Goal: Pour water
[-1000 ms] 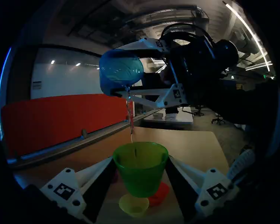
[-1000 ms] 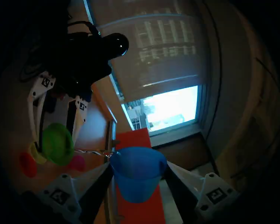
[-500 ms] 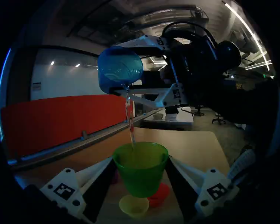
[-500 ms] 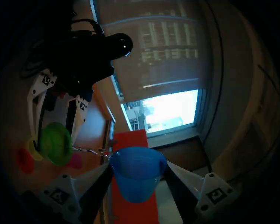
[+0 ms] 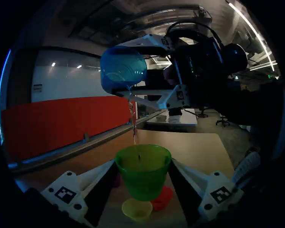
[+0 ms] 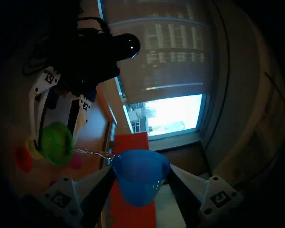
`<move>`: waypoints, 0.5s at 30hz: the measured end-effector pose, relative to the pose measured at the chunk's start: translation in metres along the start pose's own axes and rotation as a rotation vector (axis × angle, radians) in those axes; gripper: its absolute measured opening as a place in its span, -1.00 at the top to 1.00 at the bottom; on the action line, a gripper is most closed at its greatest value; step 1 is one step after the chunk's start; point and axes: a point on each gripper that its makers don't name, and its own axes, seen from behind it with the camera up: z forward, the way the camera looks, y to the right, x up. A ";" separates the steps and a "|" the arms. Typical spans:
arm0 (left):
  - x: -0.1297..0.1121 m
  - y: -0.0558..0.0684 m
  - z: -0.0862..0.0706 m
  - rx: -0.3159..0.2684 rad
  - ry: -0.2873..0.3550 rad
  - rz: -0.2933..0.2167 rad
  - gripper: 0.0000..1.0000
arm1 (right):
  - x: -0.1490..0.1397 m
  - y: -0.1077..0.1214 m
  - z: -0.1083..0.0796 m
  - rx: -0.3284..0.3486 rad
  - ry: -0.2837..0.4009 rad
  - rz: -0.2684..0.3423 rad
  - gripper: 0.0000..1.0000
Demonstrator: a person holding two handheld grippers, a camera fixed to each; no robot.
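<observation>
One water stream (image 5: 132,117): tilted blue cup (image 5: 122,71), right gripper (image 6: 140,173) pinching, into green cup (image 5: 143,179), left gripper (image 5: 143,164) pinching.

In the left gripper view the green cup (image 5: 143,173) covers the back of the yellow cup (image 5: 136,209) and most of the red cup (image 5: 162,197), and a pink thing (image 5: 117,180) shows only as a sliver beside a finger. How much water either the green or the blue cup (image 6: 139,176) holds cannot be told. In the right gripper view, whatever grips the left gripper (image 6: 55,144) is a black mass without detail.
</observation>
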 end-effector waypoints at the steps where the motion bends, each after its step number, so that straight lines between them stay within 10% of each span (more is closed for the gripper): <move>1: 0.000 0.000 0.000 0.000 -0.001 0.001 -0.73 | 0.000 0.000 0.000 -0.001 0.000 -0.004 -0.81; 15: 0.001 0.000 0.001 0.000 -0.003 0.004 -0.73 | 0.001 0.002 0.001 -0.004 0.000 -0.054 -0.81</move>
